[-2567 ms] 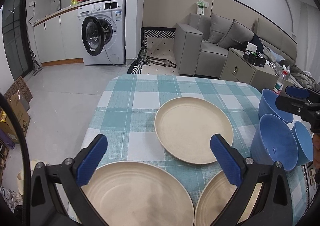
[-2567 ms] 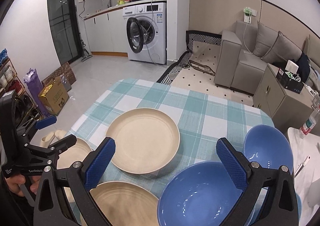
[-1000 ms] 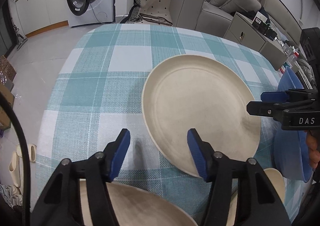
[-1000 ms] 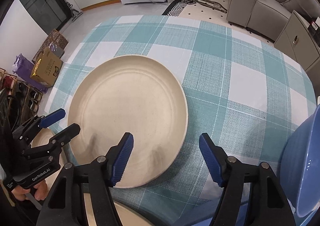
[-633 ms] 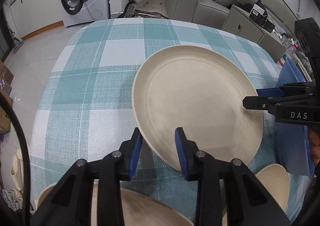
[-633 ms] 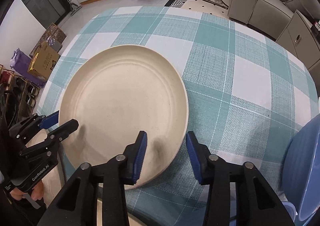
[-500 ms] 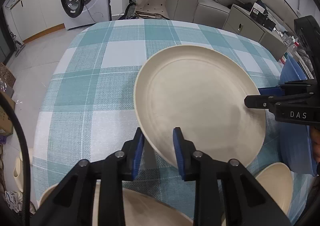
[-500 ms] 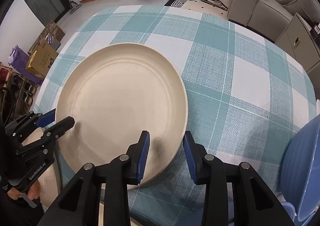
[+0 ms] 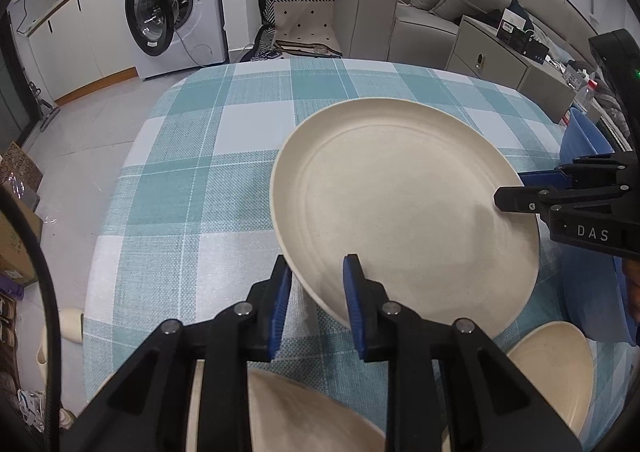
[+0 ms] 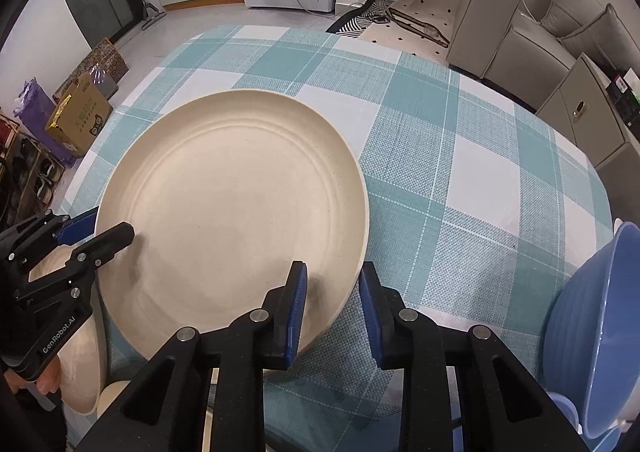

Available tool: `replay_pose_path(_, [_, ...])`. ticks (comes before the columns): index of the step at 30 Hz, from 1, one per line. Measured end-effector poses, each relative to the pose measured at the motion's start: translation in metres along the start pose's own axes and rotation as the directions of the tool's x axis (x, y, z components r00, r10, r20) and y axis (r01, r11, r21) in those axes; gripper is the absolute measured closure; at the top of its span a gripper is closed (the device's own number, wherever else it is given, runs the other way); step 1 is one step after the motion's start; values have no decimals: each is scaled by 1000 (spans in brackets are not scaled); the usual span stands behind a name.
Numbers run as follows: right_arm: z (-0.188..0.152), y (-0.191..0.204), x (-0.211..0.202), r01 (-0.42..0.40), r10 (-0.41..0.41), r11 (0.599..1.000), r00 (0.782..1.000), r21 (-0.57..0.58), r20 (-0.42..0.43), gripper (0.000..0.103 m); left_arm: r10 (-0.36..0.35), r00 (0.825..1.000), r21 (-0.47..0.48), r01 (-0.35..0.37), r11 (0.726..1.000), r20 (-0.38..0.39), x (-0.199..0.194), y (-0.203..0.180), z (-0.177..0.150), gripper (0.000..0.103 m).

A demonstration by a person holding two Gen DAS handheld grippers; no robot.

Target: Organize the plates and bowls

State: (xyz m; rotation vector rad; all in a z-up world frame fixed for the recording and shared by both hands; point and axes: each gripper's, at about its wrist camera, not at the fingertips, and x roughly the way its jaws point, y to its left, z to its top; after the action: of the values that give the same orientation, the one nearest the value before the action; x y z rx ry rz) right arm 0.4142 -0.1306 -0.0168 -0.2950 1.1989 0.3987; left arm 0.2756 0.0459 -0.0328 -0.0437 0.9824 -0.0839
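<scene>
Centre of both views, cream plate (image 9: 404,204) tipped up off the checked tablecloth (image 9: 192,172), earlier flat, left gripper (image 9: 316,300) pinching its lower-left rim, right gripper (image 10: 332,308) just closing onto the opposite rim, both formerly spread wide, blue bowl (image 10: 592,332) at right edge.

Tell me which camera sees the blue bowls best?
The right wrist view: a big blue bowl shows its outer wall and rim at the right edge. The left wrist view catches only blue slivers behind the right hand-held gripper.
</scene>
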Motion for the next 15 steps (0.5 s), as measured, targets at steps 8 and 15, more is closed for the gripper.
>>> replay_pose_path(8, [-8,4,-18,-4,4,1000,999,-11,49,76,11,999,-7,-11,1000,34,-17,-1,-2,78])
replay_pose_path(15, [-15,10,-34,-15,17,1000,997,-18,82,76,28,997,-5,-28,1000,72,-37,-2,-5,78])
